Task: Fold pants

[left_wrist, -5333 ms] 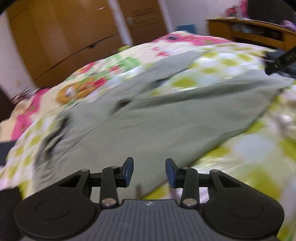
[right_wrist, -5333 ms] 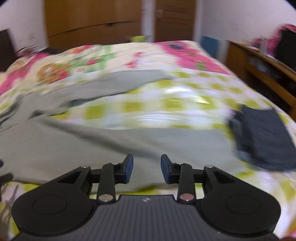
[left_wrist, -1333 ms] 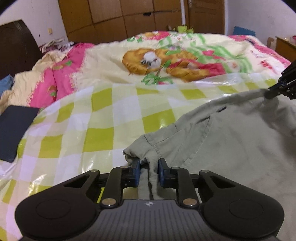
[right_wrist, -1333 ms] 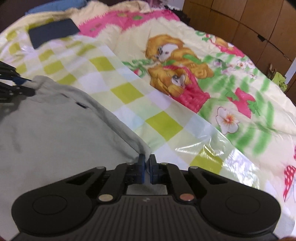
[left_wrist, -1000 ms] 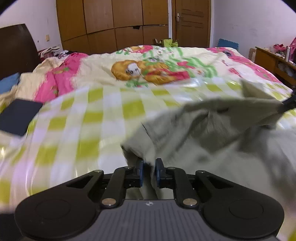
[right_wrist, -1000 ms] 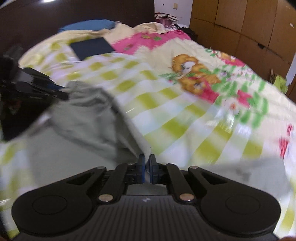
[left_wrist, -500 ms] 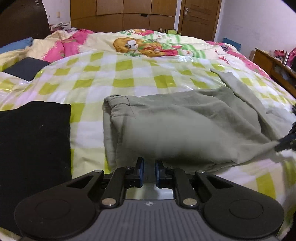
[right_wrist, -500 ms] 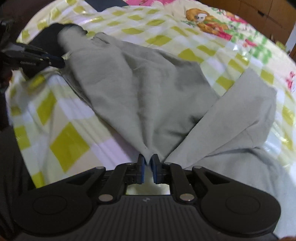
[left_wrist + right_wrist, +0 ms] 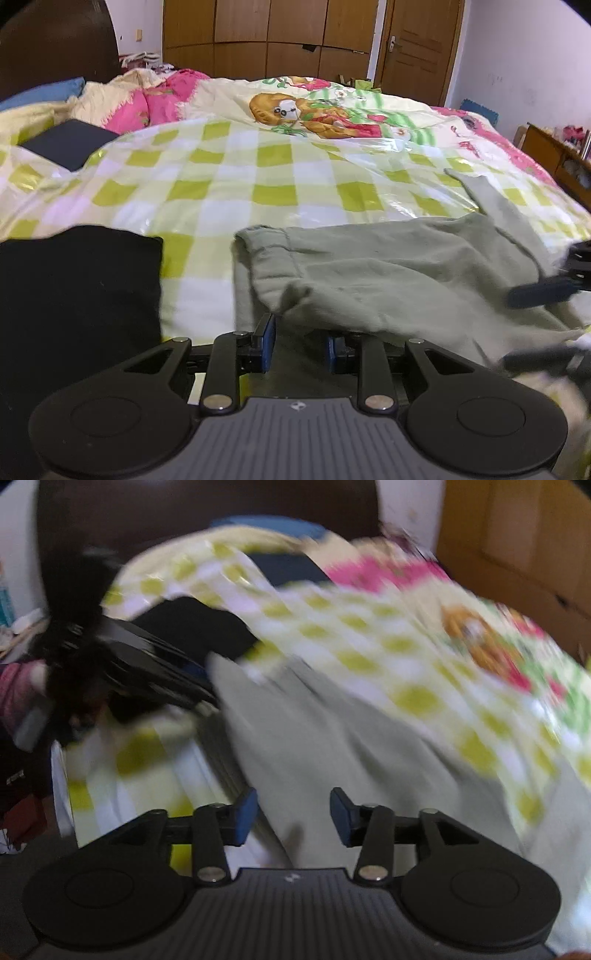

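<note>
Grey-green pants (image 9: 399, 280) lie folded over on the chequered bedspread (image 9: 229, 192), waistband end to the left. My left gripper (image 9: 299, 345) sits at their near edge. Its jaws are opening; a fold of the cloth droops loosely between the blue pads (image 9: 266, 343) and is not pinched. The right gripper (image 9: 535, 325) shows blurred at the right edge, over the legs' side. In the blurred right wrist view, my right gripper (image 9: 293, 818) hovers over the pants (image 9: 332, 738). Its jaws are opening, with cloth below them and none gripped. The left gripper (image 9: 147, 657) appears at the far left.
A black folded garment (image 9: 74, 295) lies left of the pants. A dark blue folded item (image 9: 70, 144) and pillows sit further back left. Wooden wardrobes (image 9: 269, 33) and a door (image 9: 417, 48) stand behind the bed. A wooden shelf (image 9: 550, 151) is at the right.
Both grippers, shut on the pants' edge half a second ago, have parted their jaws and let the cloth drop. The right wrist view has swung left with strong blur.
</note>
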Demonstrator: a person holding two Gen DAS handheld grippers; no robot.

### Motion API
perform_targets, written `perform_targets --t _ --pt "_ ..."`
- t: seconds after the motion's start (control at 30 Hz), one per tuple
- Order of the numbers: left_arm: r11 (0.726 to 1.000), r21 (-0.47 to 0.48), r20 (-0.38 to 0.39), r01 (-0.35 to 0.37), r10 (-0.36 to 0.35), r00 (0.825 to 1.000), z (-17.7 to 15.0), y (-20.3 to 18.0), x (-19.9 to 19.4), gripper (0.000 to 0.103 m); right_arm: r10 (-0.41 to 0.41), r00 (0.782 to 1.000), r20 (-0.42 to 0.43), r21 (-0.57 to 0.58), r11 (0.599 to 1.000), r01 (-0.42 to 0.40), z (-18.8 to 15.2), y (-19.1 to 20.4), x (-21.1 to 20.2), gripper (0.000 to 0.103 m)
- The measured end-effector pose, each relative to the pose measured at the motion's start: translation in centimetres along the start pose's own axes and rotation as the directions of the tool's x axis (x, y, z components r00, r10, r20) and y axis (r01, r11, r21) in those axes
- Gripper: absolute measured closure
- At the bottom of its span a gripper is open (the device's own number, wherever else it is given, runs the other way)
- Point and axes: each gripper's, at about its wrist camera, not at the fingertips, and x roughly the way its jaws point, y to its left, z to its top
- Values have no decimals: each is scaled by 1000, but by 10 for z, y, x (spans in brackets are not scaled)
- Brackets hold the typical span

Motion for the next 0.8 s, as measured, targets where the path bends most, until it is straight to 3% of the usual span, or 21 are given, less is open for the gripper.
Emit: perform_targets --t 0.1,0.13,0.17,0.23,0.37,0.43,0.57,0.67,0.8 --pt "1000 20 -10 -15 16 1000 -7 6 -4 63 -35 999 39 -124 991 39 18 32 36 59" --pt "1000 20 -11 -23 23 1000 -10 8 -6 63 -59 998 31 -145 987 63 21 39 51 84" --pt "999 21 -8 -33 33 999 -12 10 -8 63 -50 999 10 -122 991 51 24 40 61 100" --pt "999 8 11 -40 40 999 -13 17 -17 63 20 1000 -22 -11 1000 -21 31 35 70 101" --pt "997 -6 92 -71 71 993 -8 28 -40 63 41 999 35 41 998 -42 42 48 62 101" --pt "997 -4 104 -75 75 992 -7 28 -43 63 67 997 24 57 996 -68 41 56 73 98" --pt "991 60 80 -123 118 990 -16 15 -38 63 104 994 -36 85 991 -101 26 60 86 91" --pt "997 43 60 -65 62 996 -21 6 -34 63 80 997 -13 114 990 -78 15 47 61 71" --pt "990 141 -43 -31 38 998 -26 -28 -3 63 -7 999 36 226 974 -1 0 5 16 66"
